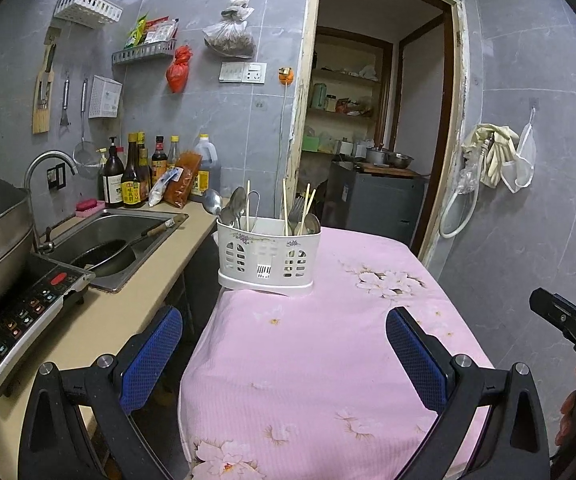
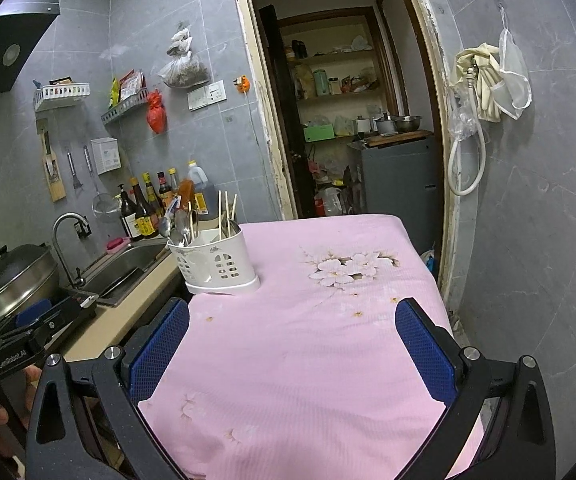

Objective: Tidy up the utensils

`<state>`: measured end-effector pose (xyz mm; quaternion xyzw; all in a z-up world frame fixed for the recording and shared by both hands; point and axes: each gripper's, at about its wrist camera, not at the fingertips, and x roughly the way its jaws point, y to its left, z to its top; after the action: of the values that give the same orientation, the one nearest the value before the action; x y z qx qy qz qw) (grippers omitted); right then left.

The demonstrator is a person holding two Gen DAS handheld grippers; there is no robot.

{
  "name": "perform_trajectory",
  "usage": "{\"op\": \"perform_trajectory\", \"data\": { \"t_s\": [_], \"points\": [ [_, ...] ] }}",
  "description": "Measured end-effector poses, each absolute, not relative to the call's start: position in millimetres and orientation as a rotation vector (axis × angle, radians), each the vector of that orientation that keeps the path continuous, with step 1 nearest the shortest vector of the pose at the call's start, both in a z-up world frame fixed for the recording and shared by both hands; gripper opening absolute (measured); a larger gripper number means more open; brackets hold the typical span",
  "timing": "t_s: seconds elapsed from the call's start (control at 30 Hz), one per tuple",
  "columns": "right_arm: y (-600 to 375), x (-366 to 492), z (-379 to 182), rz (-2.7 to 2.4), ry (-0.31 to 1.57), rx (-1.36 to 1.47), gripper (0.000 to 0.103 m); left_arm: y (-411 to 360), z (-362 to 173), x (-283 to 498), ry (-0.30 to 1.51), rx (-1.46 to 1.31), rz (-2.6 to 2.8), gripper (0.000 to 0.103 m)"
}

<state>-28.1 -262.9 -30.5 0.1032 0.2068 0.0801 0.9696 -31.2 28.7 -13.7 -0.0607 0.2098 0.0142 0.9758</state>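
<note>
Left gripper [image 1: 284, 354] hovering over pink floral tablecloth [image 1: 308, 360], jaws spread wide, gripping nothing. Right gripper [image 2: 292, 344] doing likewise, blue pads [image 2: 156, 352] far apart, nothing between them.

White utensil caddy [image 1: 266, 258] sitting at table's far-left corner, 12 o'clock from left gripper, 11 o'clock from right. Spoons [image 1: 235, 208] standing in its left compartment; chopsticks [image 1: 286, 208] and fork [image 1: 297, 210] leaning in right one (fork seen only in left view).

Sink [image 1: 128, 232] lying at 10 o'clock, pan inside.
</note>
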Motion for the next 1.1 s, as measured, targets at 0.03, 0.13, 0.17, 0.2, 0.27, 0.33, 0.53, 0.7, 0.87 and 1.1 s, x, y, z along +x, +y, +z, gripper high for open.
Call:
{"op": "perform_trajectory", "data": {
  "t_s": [0.03,0.13,0.17,0.2,0.27,0.33,0.53,0.7,0.87,1.1],
  "points": [
    [-262.3,-28.0,-30.0,0.162,0.418,0.209,0.101,28.5,-13.6,-31.4,0.423,-0.124,0.029,0.103],
    [-261.3,-28.8,-30.1,0.163,0.417,0.208,0.101,27.6,-13.3,-31.6,0.422,-0.123,0.03,0.103],
    [-260.5,-29.4,-30.2,0.163,0.417,0.207,0.101,27.4,-13.2,-31.9,0.421,-0.12,0.029,0.103],
    [-261.0,-29.0,-30.1,0.163,0.418,0.208,0.101,27.7,-13.5,-31.6,0.422,-0.121,0.03,0.103],
    [-261.3,-28.8,-29.9,0.164,0.418,0.21,0.101,27.4,-13.2,-31.7,0.422,-0.119,0.03,0.103],
    [-261.3,-28.8,-30.0,0.163,0.417,0.208,0.101,27.3,-13.4,-32.2,0.421,-0.123,0.032,0.103],
    [-259.7,-30.1,-30.7,0.164,0.418,0.205,0.101,30.2,-12.6,-34.2,0.422,-0.122,0.032,0.103],
    [-257.5,-31.6,-31.4,0.163,0.421,0.205,0.101,31.8,-12.4,-35.6,0.418,-0.12,0.031,0.103],
    [-257.9,-31.5,-31.3,0.165,0.418,0.205,0.101,31.4,-12.6,-35.8,0.419,-0.121,0.032,0.103],
    [-257.4,-32.4,-31.7,0.166,0.417,0.204,0.101,35.2,-10.9,-37.8,0.415,-0.121,0.033,0.103]
  ]
}}
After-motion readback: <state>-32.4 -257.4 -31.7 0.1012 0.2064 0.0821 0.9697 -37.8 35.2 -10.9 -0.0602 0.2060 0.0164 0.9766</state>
